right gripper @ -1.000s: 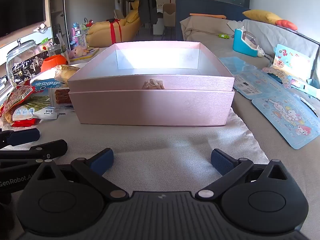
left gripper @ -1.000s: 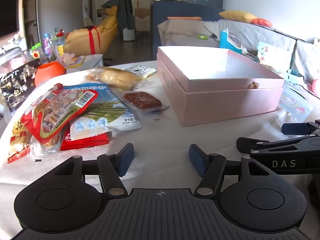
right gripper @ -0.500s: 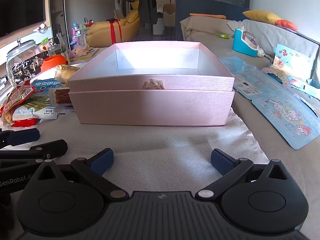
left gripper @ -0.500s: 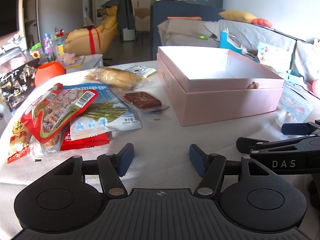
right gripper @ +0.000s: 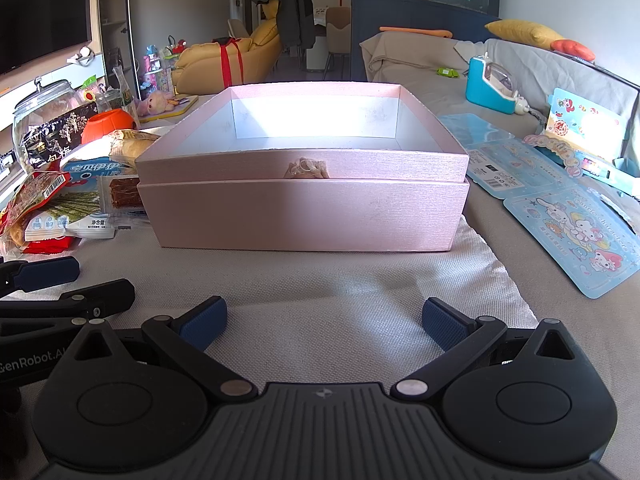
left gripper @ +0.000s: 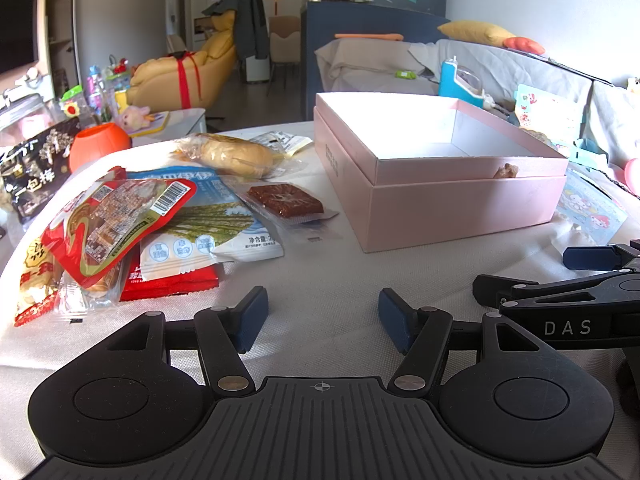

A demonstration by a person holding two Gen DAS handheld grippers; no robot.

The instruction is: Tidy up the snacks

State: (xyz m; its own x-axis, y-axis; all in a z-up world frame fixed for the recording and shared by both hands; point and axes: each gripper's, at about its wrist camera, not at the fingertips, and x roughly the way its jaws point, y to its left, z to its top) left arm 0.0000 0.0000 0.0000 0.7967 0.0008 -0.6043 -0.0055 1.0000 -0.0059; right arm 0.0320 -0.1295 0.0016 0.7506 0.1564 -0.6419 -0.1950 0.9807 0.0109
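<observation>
Left wrist view: the left gripper (left gripper: 322,314) is held low over the cloth, jaws released and nothing between them; the snacks are piled left of the pink box (left gripper: 460,208); a red packet (left gripper: 108,228) is laid on top of a blue-and-white packet (left gripper: 212,224); a brown bar (left gripper: 285,199) is seen just beside the box; a wrapped bun (left gripper: 236,156) lies behind it.
Right wrist view: the right gripper (right gripper: 324,322) is pointed at the box (right gripper: 304,216) from the near side, jaws released and nothing held; the box is seen open with no snack visible inside.
Step in hand: judged the start; nothing is gripped yet.
Next move: one packet is to be reached for, clamped and carried to the box; the brown bar appears nearest.
</observation>
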